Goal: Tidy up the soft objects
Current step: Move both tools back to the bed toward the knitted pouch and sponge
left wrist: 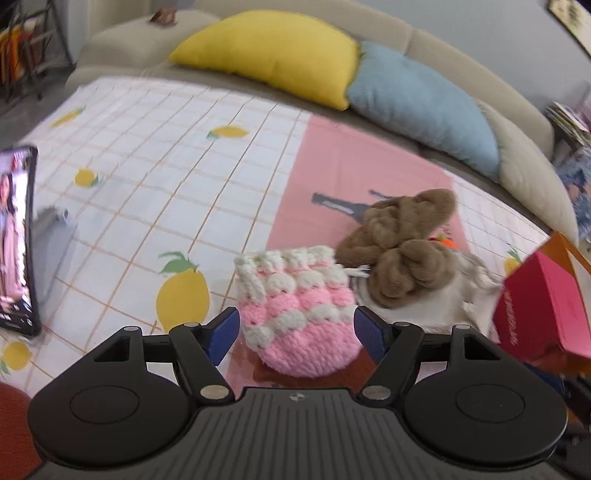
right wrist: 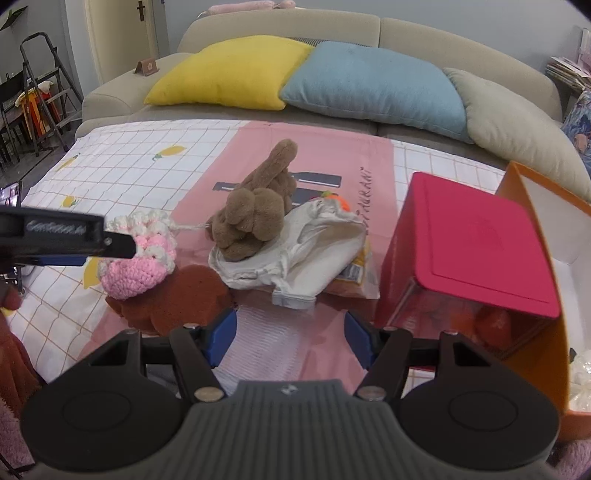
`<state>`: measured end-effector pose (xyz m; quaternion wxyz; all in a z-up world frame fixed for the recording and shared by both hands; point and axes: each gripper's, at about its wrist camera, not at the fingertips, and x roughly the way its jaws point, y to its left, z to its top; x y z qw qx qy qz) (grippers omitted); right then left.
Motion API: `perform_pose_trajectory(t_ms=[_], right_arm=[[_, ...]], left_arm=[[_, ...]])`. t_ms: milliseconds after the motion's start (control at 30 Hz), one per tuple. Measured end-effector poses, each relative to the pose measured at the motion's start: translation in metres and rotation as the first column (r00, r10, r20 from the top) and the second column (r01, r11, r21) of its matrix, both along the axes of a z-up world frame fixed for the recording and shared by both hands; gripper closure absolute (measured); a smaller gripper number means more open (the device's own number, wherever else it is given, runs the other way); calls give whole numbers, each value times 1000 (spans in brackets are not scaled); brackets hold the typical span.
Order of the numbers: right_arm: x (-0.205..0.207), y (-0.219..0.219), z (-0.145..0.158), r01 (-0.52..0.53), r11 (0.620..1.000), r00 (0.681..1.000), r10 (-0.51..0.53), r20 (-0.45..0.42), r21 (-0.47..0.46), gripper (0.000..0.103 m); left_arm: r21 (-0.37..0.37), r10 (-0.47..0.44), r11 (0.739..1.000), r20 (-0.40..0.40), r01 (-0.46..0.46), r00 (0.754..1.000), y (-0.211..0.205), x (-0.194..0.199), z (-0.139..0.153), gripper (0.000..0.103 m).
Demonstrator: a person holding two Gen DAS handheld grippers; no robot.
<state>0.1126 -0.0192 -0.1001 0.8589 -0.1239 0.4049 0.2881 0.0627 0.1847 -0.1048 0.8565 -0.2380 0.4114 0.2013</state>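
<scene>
While both hand-held grippers point(left wrist: 295, 332) point(right wrist: 290, 338) gape empty, three cushions point(right wrist: 229, 72) line one sofa point(right wrist: 280, 22).

phone point(left wrist: 16, 236) cut by left edge, orange item point(right wrist: 338, 199) mostly hidden behind white cloth bag point(right wrist: 314, 251), orange box point(right wrist: 554, 332) cropped right

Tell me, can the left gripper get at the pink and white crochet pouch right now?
Probably yes. The left gripper is open, with the crochet pouch lying between its fingers and nothing covering it. The brown plush toy sits just beside the pouch, but it does not block the way.
</scene>
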Motion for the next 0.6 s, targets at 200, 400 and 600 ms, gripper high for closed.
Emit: perform_pose_trajectory(t_ms=[200, 400, 600], right_arm=[[0, 5, -11, -17, 999, 1000, 16, -19, -30, 38], [1, 4, -20, -6, 999, 999, 4, -52, -47, 38], [1, 6, -24, -11, 999, 998, 7, -65, -53, 38]], left_arm=[[-9, 24, 1000, 2, -24, 1000, 0, 10, -11, 17], [44, 7, 999, 4, -7, 1000, -10, 17, -6, 14], [95, -49, 994, -19, 51, 999, -21, 24, -13, 21]])
